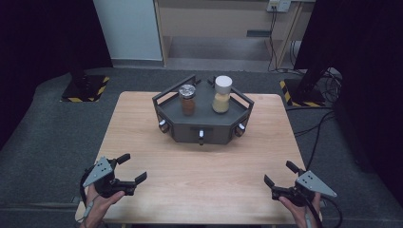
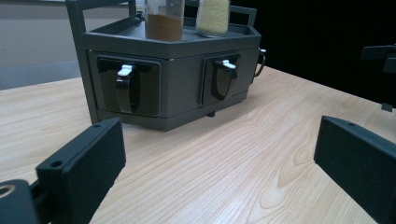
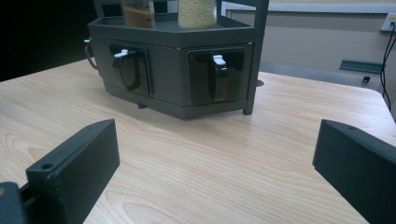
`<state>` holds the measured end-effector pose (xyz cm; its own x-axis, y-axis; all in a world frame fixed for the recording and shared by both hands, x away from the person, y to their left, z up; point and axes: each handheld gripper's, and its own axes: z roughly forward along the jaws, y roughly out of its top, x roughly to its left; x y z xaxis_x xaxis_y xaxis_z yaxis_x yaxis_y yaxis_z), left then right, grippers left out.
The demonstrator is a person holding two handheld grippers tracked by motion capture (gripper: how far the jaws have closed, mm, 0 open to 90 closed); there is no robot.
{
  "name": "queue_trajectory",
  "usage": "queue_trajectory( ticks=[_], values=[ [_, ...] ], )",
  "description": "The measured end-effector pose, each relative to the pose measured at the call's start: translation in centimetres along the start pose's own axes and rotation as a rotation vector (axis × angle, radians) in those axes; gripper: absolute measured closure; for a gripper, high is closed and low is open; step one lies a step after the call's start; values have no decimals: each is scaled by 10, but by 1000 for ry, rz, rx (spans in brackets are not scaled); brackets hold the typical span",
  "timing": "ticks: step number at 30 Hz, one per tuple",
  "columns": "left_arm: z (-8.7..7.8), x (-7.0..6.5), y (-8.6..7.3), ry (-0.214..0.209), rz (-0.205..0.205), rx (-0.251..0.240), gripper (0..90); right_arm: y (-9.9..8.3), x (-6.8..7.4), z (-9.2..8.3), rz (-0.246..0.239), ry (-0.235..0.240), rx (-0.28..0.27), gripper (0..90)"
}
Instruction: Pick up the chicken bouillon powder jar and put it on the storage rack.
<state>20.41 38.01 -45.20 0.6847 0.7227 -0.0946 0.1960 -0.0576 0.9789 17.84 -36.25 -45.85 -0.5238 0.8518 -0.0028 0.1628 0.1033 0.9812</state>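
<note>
A dark grey six-sided rack stands at the far middle of the wooden table. On its top tray are two jars: a brown-filled jar with a metal lid on the left and a pale-grain jar with a white cap on the right. Black handles with white tips sit in its side panels. My left gripper is open near the front left edge, held in a hand. My right gripper is open near the front right edge. Both sets of jaws are spread wide with nothing between them.
Grey carpet surrounds the table. Two stand bases with yellow-black tape sit on the floor behind it, with cables trailing at the right. The other gripper's jaw shows at the right edge of the left gripper view.
</note>
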Motion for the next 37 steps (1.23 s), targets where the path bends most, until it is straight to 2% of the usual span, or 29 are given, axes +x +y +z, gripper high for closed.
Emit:
queue_trajectory(
  ticks=[37],
  values=[
    [3,3,0,-13,-2,7,10,0,-3,2,6,12,8,16]
  ],
)
